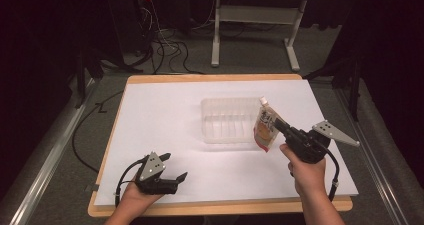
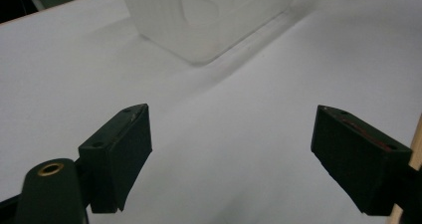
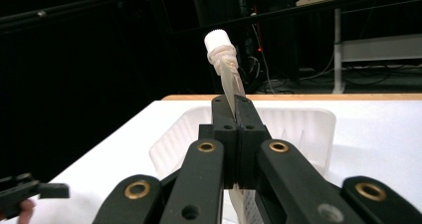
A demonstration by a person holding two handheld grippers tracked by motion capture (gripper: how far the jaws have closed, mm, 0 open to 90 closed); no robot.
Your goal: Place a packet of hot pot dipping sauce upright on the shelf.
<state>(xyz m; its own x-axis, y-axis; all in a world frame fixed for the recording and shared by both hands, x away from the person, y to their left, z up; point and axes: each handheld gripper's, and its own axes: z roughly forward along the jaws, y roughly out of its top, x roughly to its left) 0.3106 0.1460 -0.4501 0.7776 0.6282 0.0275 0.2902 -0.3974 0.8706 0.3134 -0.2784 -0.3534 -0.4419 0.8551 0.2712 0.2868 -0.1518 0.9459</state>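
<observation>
Right hand-held gripper [image 1: 278,124] clamps the white-capped orange spout pouch [image 1: 264,130] upright, cap up, print unreadable. Left hand-held gripper [image 1: 173,168] open, empty, on the bench [image 1: 150,115].

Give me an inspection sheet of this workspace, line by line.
Surface: table under a white sheet, wooden edge showing.
Job's things: translucent plastic bin mid-table, upright; spouted pouch held upright at the bin's right end, white cap on top.
Clutter: nothing seen.
Grippers: left gripper open, low near the front edge; right gripper shut on the pouch.
Cables: a black cable trails from the right gripper; loose cables lie on the floor behind.
Surroundings: dark room, white table frame beyond.
</observation>
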